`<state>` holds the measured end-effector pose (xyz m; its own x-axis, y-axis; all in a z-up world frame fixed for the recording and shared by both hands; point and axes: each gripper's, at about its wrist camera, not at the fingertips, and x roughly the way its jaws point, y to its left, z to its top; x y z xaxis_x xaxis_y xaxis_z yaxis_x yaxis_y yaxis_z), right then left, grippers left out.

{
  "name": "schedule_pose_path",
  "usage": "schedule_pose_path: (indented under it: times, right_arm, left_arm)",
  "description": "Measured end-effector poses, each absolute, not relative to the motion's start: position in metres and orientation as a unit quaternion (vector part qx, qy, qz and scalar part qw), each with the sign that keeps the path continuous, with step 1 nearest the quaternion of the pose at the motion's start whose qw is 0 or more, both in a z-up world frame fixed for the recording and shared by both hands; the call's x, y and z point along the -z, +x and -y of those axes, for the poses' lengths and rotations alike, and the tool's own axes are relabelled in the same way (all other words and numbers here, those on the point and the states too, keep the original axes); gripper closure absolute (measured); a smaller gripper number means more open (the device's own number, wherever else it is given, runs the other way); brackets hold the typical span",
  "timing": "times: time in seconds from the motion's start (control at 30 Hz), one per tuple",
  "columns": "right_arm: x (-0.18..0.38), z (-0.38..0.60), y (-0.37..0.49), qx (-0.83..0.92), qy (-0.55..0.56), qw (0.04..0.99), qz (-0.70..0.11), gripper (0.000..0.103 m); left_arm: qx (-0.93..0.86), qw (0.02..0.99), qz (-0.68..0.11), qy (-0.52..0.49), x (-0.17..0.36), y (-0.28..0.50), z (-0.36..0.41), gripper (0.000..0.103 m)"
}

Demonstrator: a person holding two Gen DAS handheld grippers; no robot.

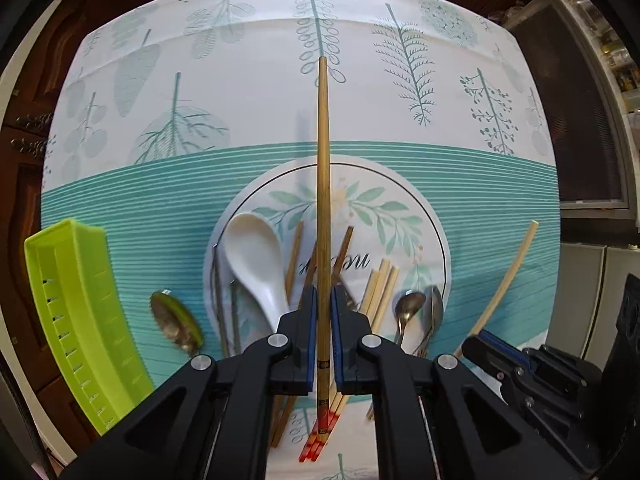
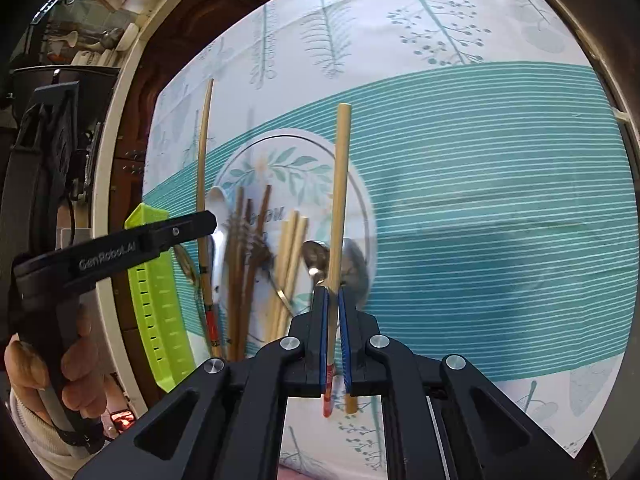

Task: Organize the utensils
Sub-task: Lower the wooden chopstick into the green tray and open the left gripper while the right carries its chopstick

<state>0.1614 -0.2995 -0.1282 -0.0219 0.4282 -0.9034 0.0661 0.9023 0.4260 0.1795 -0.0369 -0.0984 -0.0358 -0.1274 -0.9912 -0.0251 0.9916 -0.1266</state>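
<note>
My left gripper (image 1: 323, 294) is shut on a bamboo chopstick (image 1: 323, 160) with a red end, which sticks out straight ahead above the pile. My right gripper (image 2: 331, 294) is shut on a pale chopstick (image 2: 341, 200) with a red end. Below both lies a round leaf-print plate (image 1: 404, 208) holding a white ceramic spoon (image 1: 252, 256), brown chopsticks (image 1: 295, 252), pale chopsticks (image 1: 380, 296) and metal spoons (image 1: 410, 306). In the left wrist view the right gripper (image 1: 472, 346) shows at lower right. In the right wrist view the left gripper (image 2: 208, 222) crosses the left side.
A lime green slotted tray (image 1: 80, 312) stands at the table's left edge, with a metal spoon (image 1: 176, 320) on the cloth beside it. The teal striped tablecloth (image 2: 500, 220) stretches right of the plate. A hand (image 2: 76, 364) grips the left tool. Dark wooden furniture borders the table.
</note>
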Motion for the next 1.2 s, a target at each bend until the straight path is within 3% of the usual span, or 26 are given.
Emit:
schedule_pose_path:
  times: [0.33, 0.77, 0.83, 1.2]
  right_arm:
    - [0.078, 0.231, 0.142, -0.198, 0.148, 0.671, -0.699, 0.098]
    - [0.006, 0.055, 0.099, -0.307, 0.091, 0.654, -0.685, 0.098]
    - [0.008, 0.023, 0.098, -0.309, 0.084, 0.648, -0.691, 0.103]
    - [0.088, -0.048, 0.117, -0.25, 0.069, 0.629, -0.733, 0.103]
  left_arm:
    - [0.022, 0.714, -0.694, -0.088, 0.033, 0.117, -0.033, 0.099]
    - [-0.021, 0.703, -0.699, -0.129, 0.066, 0.054, -0.147, 0.099]
    - [-0.017, 0.698, -0.703, -0.135, 0.076, 0.049, -0.158, 0.099]
    - [-0.005, 0.683, -0.72, -0.126, 0.139, 0.05, -0.182, 0.098]
